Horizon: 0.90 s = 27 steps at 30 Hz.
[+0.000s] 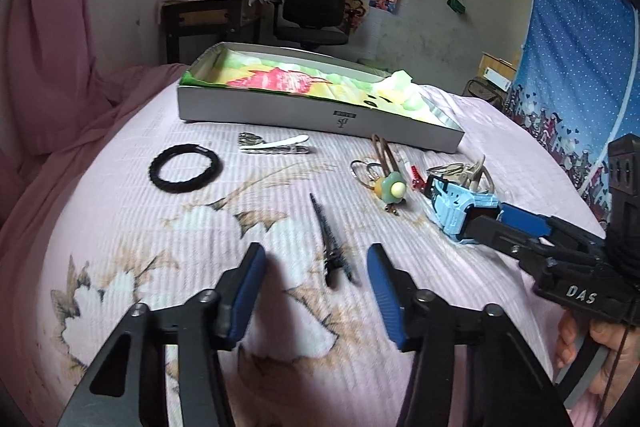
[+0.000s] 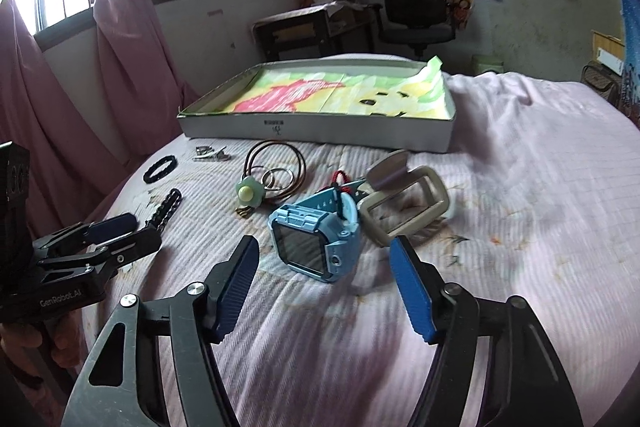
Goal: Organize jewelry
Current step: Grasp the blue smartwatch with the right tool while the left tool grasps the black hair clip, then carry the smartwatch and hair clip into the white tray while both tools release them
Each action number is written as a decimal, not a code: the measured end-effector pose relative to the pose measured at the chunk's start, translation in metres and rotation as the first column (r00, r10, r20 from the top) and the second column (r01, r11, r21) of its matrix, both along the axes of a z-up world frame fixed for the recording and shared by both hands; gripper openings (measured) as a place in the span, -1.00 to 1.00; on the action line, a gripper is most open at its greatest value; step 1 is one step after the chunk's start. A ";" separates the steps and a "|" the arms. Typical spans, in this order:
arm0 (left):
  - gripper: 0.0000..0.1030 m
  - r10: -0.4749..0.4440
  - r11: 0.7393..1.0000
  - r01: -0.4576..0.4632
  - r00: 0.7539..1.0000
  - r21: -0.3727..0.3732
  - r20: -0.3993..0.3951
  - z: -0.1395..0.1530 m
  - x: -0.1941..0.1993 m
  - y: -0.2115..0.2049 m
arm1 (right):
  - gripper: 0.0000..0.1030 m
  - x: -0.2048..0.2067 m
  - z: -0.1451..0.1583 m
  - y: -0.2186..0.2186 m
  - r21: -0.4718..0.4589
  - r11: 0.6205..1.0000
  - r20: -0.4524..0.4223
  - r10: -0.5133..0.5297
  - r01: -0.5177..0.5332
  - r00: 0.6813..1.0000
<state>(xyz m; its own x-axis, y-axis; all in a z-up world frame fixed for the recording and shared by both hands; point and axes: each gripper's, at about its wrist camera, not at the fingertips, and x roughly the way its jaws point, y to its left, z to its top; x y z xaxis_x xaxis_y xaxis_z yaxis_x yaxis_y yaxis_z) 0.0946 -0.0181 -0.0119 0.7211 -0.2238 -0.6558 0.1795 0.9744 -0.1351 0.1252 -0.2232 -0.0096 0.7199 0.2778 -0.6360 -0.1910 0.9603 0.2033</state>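
On the pink bedspread [image 2: 520,187], both grippers gape empty: the right gripper [image 2: 324,291] should straddle the blue watch [image 2: 316,235] squarely, while the left gripper [image 1: 316,291] lines up along the black hair clip [image 1: 332,247].

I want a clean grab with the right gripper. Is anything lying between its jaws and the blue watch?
Nothing visible does. The right gripper is open with the blue watch just ahead on bare bedspread. A beige buckle touches the watch's far right side, beyond it, not in the approach.
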 end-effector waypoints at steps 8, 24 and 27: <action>-0.51 -0.029 0.999 0.028 0.999 -0.039 -0.029 -0.004 0.007 -0.001 | 0.17 0.016 -0.001 0.014 -0.011 1.000 -0.025 0.015 -0.016 1.000; -0.76 -0.044 0.997 0.043 0.999 -0.071 -0.017 -0.005 -0.001 0.000 | -0.08 0.015 -0.005 0.023 -0.070 0.997 -0.026 -0.011 0.009 1.000; -0.76 -0.049 0.996 0.048 0.999 -0.069 -0.014 -0.002 -0.004 -0.001 | -0.09 0.011 -0.004 0.021 -0.051 0.999 -0.019 -0.009 0.008 1.000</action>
<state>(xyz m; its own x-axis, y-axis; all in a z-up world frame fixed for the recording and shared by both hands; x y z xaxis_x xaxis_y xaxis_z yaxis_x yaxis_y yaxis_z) 0.0902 -0.0187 -0.0138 0.6981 -0.3034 -0.6485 0.2237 0.9529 -0.2050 0.1360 -0.2024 -0.0135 0.7095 0.2387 -0.6630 -0.1796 0.9711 0.1574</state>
